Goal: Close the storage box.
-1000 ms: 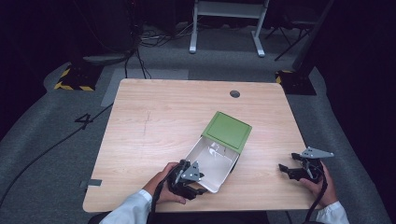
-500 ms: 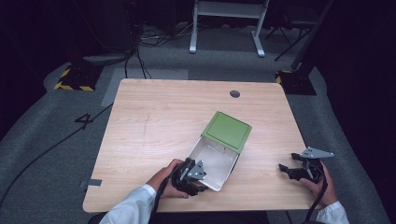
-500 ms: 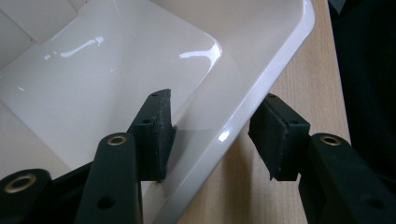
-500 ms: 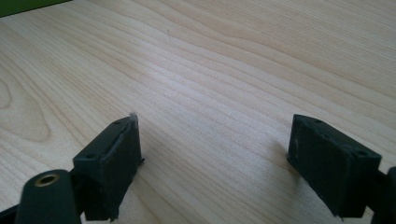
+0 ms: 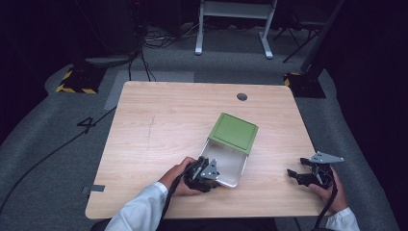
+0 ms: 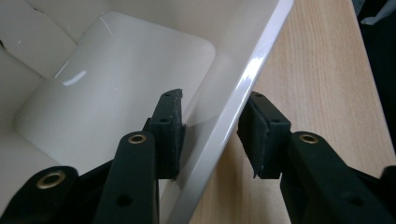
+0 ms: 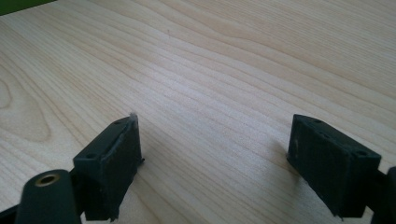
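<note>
An open white container (image 5: 229, 162) lies near the table's front edge, and its green lid (image 5: 234, 133) rests against its far side. My left gripper (image 5: 216, 174) is at the container's near corner. In the left gripper view the jaws straddle the container's rim (image 6: 243, 79), one pad inside and one outside. My left gripper (image 6: 210, 135) is open, with a small gap left beside the wall. The container's inside (image 6: 107, 84) looks empty. At the right of the table my right gripper (image 5: 294, 174) is low over the bare wood, open with nothing between its pads (image 7: 212, 154).
The wooden table (image 5: 159, 120) has a round cable hole (image 5: 242, 96) near its far edge. Cables and a white metal stand (image 5: 233, 19) are on the grey floor beyond. A corner of the green lid (image 7: 18, 5) shows at the top left of the right gripper view.
My left gripper has edged right, onto the container's near corner. The right gripper has stayed where it was.
</note>
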### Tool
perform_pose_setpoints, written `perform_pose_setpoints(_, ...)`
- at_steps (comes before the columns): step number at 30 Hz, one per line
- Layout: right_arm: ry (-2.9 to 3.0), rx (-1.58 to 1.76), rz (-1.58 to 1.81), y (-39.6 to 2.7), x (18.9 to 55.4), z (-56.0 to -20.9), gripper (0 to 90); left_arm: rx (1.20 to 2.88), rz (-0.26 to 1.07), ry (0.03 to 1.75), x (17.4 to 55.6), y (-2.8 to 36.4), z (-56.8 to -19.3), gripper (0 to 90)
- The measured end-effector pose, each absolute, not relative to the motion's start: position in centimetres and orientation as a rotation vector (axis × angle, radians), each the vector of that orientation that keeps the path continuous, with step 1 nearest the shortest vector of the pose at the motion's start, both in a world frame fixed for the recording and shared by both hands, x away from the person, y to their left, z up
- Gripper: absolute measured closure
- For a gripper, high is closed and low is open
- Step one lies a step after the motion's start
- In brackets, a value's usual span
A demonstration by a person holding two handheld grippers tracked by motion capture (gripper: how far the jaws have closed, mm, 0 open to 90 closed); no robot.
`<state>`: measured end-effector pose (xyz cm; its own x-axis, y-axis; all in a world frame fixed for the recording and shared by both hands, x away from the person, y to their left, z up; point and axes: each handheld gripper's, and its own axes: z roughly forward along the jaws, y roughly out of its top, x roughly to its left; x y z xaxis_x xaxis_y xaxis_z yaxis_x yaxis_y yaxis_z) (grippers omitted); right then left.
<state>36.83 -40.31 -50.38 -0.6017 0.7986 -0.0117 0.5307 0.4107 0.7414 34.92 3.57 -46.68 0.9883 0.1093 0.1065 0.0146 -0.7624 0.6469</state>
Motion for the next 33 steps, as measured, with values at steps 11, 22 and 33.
perform_pose_setpoints(11, 2.307, 1.144, 1.016, -40.3, 36.8, -50.4, 17.3, 2.430, 0.192, 0.101, 37.9, 2.4, -46.6, 61.5)
perform_pose_setpoints(22, 2.307, 1.144, 1.016, -40.3, 36.8, -50.4, 17.3, 2.425, 0.226, 0.162, 39.8, 1.8, -46.2, 62.8)
perform_pose_setpoints(33, 2.303, 1.139, 1.011, -40.3, 36.8, -50.4, 16.9, 2.445, 0.259, 0.202, 41.4, 1.0, -46.2, 63.5)
